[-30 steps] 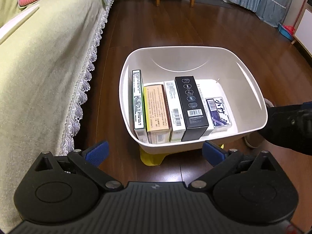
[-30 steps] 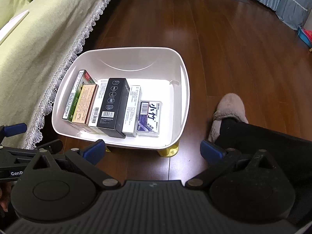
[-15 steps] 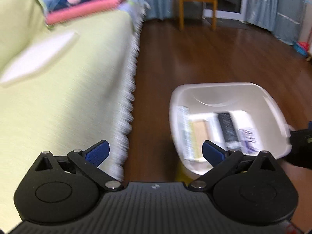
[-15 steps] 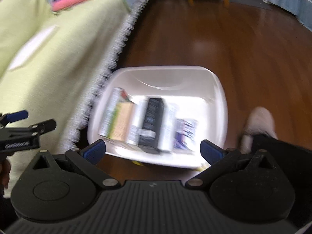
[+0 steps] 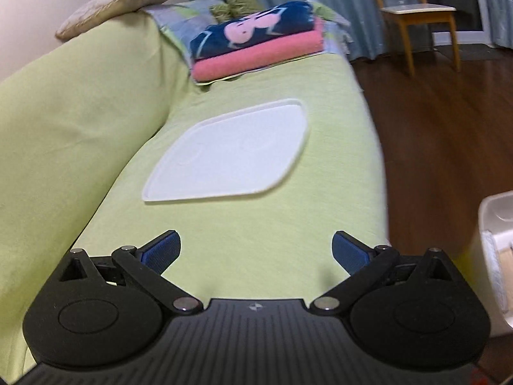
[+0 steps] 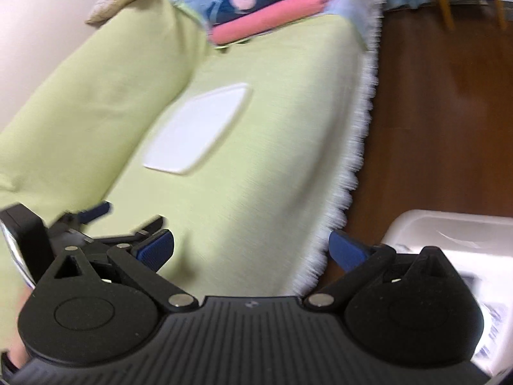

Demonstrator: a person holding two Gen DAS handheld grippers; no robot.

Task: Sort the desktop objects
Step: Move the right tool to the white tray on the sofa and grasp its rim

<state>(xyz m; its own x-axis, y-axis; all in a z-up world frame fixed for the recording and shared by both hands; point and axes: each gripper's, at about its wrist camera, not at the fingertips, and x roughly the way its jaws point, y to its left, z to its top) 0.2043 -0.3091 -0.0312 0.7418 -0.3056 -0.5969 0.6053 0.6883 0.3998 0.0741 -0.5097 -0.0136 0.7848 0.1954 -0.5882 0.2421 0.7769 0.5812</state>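
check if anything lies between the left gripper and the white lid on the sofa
Nothing visible does. The left gripper is open and empty, and only bare green sofa cover shows between it and the white lid. The folded towels lie beyond the lid.

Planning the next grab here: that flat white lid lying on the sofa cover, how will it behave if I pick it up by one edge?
The white lid looks thin and broad, so probably light and a bit flexible, sagging from a one-edge grip. Its smooth plastic may slip between pads. Lying flat on the soft green sofa cover, its low rim could be hard to get under.
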